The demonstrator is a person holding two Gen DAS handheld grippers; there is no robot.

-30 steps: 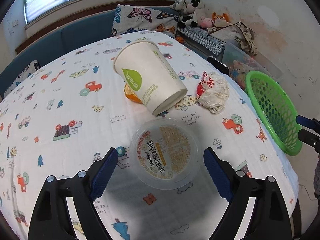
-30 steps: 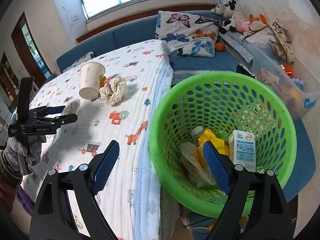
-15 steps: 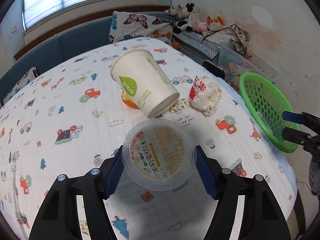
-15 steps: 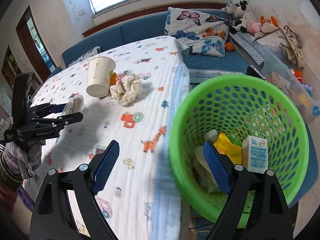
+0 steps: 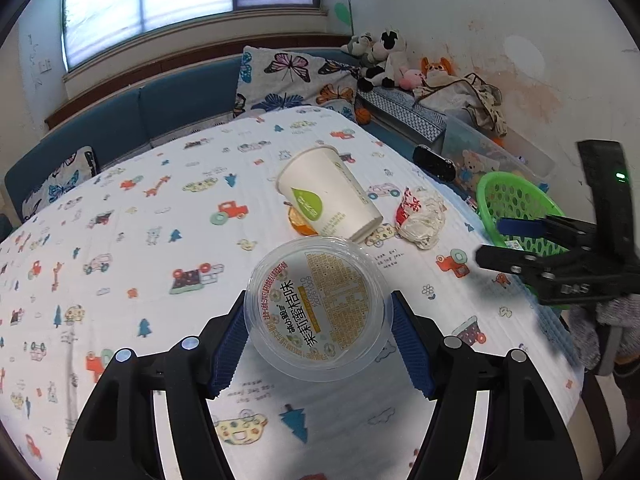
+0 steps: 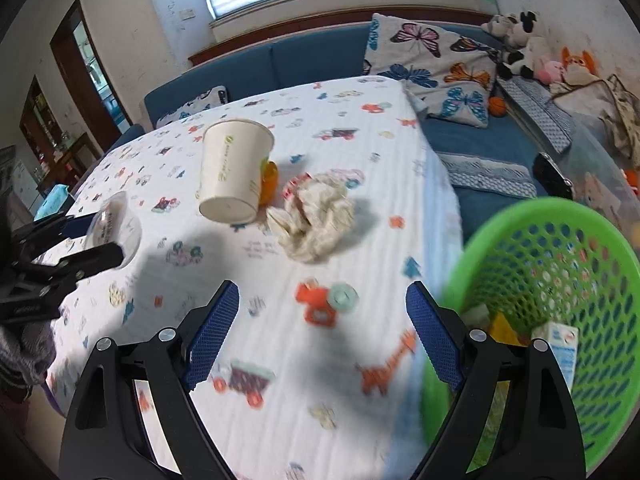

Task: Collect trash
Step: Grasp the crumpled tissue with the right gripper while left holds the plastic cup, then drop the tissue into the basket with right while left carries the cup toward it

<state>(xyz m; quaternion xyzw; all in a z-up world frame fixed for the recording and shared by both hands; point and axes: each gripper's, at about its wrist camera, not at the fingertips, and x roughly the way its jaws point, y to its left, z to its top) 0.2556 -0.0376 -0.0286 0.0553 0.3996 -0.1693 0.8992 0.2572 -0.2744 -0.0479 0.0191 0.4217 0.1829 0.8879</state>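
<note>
The clear round plastic cup with a printed foil lid, low centre of the left wrist view, sits clamped between the left gripper pads; its Chinese label and date stamp show only there. The right gripper gapes empty; only its view shows the green mesh basket holding a white carton.

Left gripper clamping a clear plastic jelly cup above the cartoon-print tablecloth, tipped paper cup, crumpled wrapper beside it, green basket behind the right gripper
</note>
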